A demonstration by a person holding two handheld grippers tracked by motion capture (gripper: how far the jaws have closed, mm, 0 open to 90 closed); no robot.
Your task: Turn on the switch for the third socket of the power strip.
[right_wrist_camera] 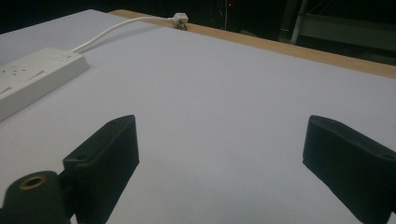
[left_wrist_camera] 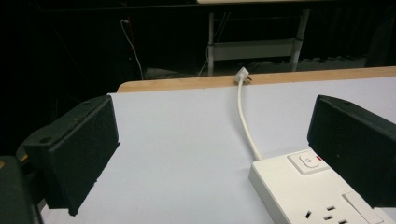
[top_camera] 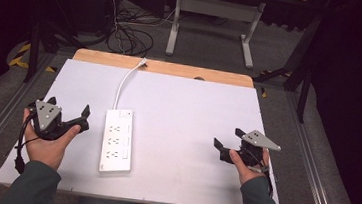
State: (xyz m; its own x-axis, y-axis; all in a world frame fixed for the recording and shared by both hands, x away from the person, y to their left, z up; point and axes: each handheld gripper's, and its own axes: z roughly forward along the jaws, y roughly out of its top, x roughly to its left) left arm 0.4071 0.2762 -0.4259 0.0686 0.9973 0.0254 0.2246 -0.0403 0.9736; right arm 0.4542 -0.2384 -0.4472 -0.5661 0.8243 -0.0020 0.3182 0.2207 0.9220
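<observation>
A white power strip (top_camera: 117,139) lies on the white tabletop (top_camera: 188,108), left of centre, with its switch at the far end. Its white cord (top_camera: 123,84) runs back to a plug (top_camera: 143,62) resting on the wooden far edge. My left gripper (top_camera: 69,106) is held just left of the strip, open and empty. In the left gripper view the jaws (left_wrist_camera: 212,121) stand wide apart, with the strip (left_wrist_camera: 303,191) low at the right and the plug (left_wrist_camera: 243,74) beyond. My right gripper (top_camera: 228,137) is open over bare table at the right; its own view (right_wrist_camera: 224,144) shows the strip (right_wrist_camera: 32,77) far left.
A wooden strip (top_camera: 211,75) borders the table's far side. Behind it, a grey desk frame (top_camera: 213,9) stands on the floor beside a tangle of dark cables (top_camera: 129,39). Metal rails (top_camera: 313,170) run along both sides of the table.
</observation>
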